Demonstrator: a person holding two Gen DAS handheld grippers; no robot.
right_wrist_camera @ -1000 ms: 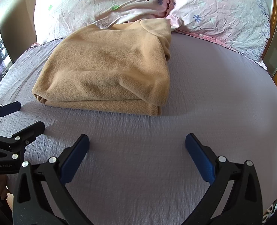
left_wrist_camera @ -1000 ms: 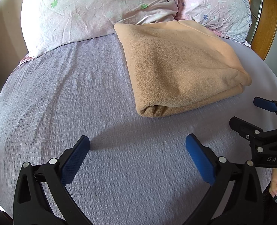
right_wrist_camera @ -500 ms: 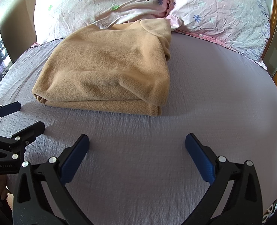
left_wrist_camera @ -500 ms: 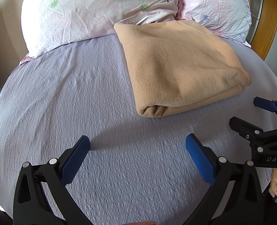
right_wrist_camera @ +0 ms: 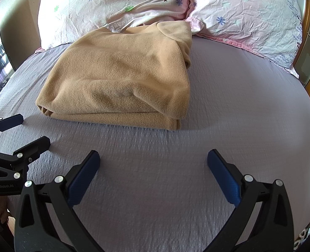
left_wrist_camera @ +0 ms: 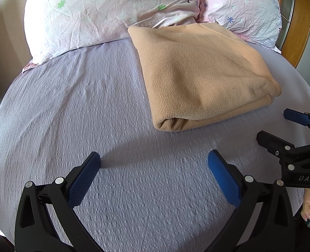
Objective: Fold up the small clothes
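A tan fleece garment (left_wrist_camera: pixel 199 73) lies folded into a thick rectangle on the lilac bed sheet (left_wrist_camera: pixel 81 109), its far edge against the pillows. It also shows in the right wrist view (right_wrist_camera: pixel 121 79). My left gripper (left_wrist_camera: pixel 153 161) is open and empty, low over the sheet in front of the fold's near left corner. My right gripper (right_wrist_camera: pixel 153 161) is open and empty, in front of the fold's near right corner. Each gripper shows at the edge of the other's view, the right one (left_wrist_camera: pixel 280 126) and the left one (right_wrist_camera: pixel 26 130).
Two pink floral pillows (left_wrist_camera: pixel 104 12) (right_wrist_camera: pixel 245 14) lie along the head of the bed. A wooden frame (left_wrist_camera: pixel 297 25) stands at the far right. The sheet (right_wrist_camera: pixel 249 105) stretches bare to the right of the fold and in front of it.
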